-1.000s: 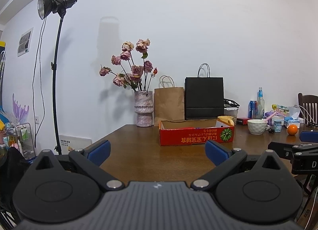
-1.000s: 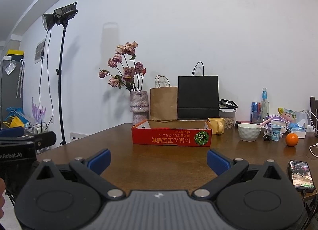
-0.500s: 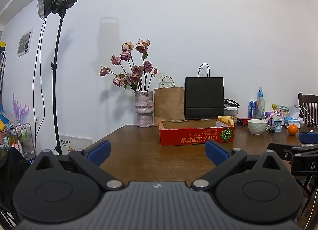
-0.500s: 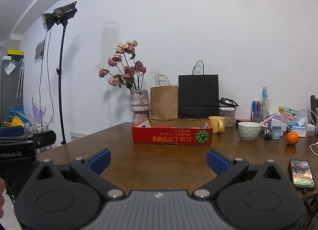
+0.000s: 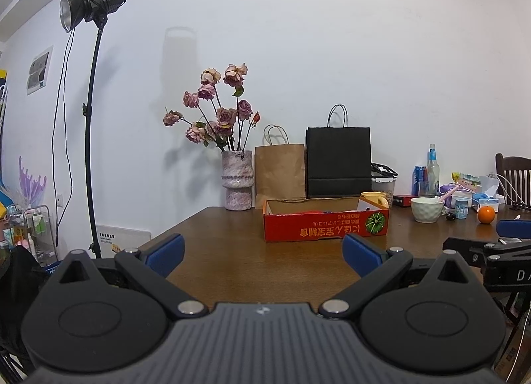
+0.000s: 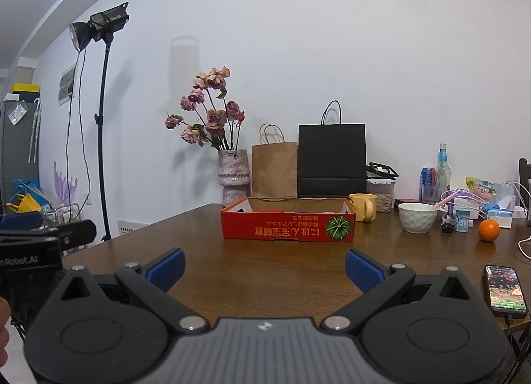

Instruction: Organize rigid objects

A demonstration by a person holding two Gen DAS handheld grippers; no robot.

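A shallow red cardboard box [image 5: 325, 226] [image 6: 288, 226] sits mid-table on the brown wooden table [image 5: 282, 261] [image 6: 265, 264]; its contents are mostly hidden by its wall. A yellow mug [image 6: 364, 206], a white bowl [image 6: 417, 217] with a pink spoon, and an orange [image 6: 489, 230] stand to its right. My left gripper [image 5: 264, 253] is open and empty, well short of the box. My right gripper [image 6: 264, 266] is open and empty over the near table edge. Each gripper shows at the other view's side.
A vase of dried roses [image 6: 233, 173], a brown paper bag [image 6: 274, 170] and a black bag [image 6: 332, 160] stand along the wall. A phone [image 6: 505, 291] lies at the near right edge. Bottles, a can and small clutter fill the far right. A light stand [image 5: 91, 138] stands at left.
Both grippers have barely moved; the views have dipped slightly. Nothing was taken hold of or let go.
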